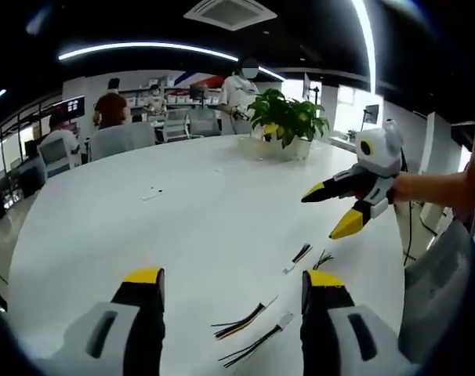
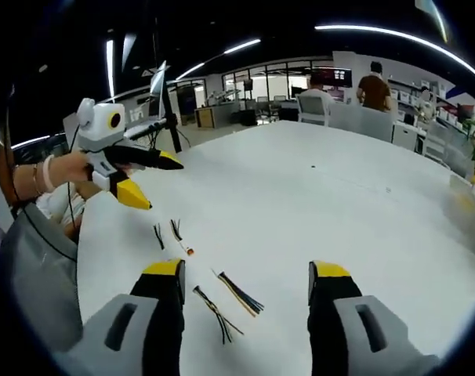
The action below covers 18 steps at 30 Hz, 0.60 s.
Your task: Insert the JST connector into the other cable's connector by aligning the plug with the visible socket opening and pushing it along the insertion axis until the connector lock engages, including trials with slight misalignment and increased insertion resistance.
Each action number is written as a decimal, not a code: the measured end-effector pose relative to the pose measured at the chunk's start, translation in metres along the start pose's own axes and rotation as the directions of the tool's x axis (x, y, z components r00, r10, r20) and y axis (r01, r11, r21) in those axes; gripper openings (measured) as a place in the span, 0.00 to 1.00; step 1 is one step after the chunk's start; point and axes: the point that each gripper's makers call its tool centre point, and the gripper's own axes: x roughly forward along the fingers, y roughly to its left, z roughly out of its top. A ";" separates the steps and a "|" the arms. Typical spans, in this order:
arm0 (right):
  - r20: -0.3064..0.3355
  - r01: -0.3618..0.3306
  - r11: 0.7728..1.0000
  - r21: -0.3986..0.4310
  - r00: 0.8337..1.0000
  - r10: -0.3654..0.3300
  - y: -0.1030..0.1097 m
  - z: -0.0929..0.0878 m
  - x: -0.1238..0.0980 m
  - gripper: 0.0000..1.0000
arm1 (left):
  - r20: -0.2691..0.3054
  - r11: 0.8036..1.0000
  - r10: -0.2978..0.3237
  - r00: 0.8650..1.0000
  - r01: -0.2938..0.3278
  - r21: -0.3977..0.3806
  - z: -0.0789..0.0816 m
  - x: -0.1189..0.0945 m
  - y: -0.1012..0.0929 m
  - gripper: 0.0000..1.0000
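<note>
1. Left gripper (image 1: 231, 290): jaws apart, nothing held, hovering above the near edge of the tabletop (image 1: 183, 211).
2. Right gripper (image 2: 245, 286): jaws apart too, empty. Seen from the left gripper view as right gripper (image 1: 331, 211) over the right edge, well above the cables.
3. Cables all loose on the tabletop near that edge: striped cable (image 1: 244, 319) and black cable (image 1: 257, 345) lying between the left jaws, two short leads (image 1: 310, 256) a bit further in. Same four in the right gripper view: striped cable (image 2: 239, 293), black cable (image 2: 214, 312), short leads (image 2: 168, 233).
4. Connector housings too small to read: cannot tell plug from socket or which way the opening faces. Risk: picking a mismatched pair or mating upside down.
5. Thin wires flat on a smooth top: likely to slide or get pinched by the wires instead of the housing. A wire-only grip lets the plug swivel, so misalignment at the socket mouth.
6. Striped and black cables close together: closing on one could drag or catch the other.
7. Pushing off-axis against resistance: probable bent pins or a lock that never clicks.
8. Nearness to the edge: a nudged cable could drop off.
</note>
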 end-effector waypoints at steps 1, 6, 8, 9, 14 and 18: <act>-0.002 0.001 1.000 -0.007 1.000 -0.001 0.000 -0.001 0.002 0.58 | 0.001 1.000 -0.004 1.000 0.004 -0.002 0.000 0.001 0.000 0.67; -0.022 -0.020 1.000 -0.009 1.000 0.020 0.002 -0.006 0.012 0.56 | -0.009 1.000 -0.020 1.000 0.020 -0.004 -0.005 0.006 -0.003 0.64; -0.033 -0.027 0.999 -0.023 0.999 0.026 0.003 -0.008 0.014 0.51 | -0.015 0.999 -0.031 0.999 0.031 0.007 -0.007 0.007 -0.005 0.60; -0.035 -0.029 0.999 -0.026 0.999 0.029 0.004 -0.009 0.015 0.49 | -0.018 0.999 -0.035 0.999 0.036 0.013 -0.008 0.008 -0.006 0.59; -0.036 -0.068 0.998 -0.012 0.997 0.068 0.009 -0.011 0.021 0.41 | -0.027 0.998 -0.068 0.997 0.068 0.004 -0.014 0.011 -0.009 0.52; -0.041 -0.090 0.996 -0.007 0.995 0.089 0.012 -0.013 0.026 0.39 | -0.043 0.996 -0.088 0.995 0.089 0.006 -0.020 0.013 -0.010 0.51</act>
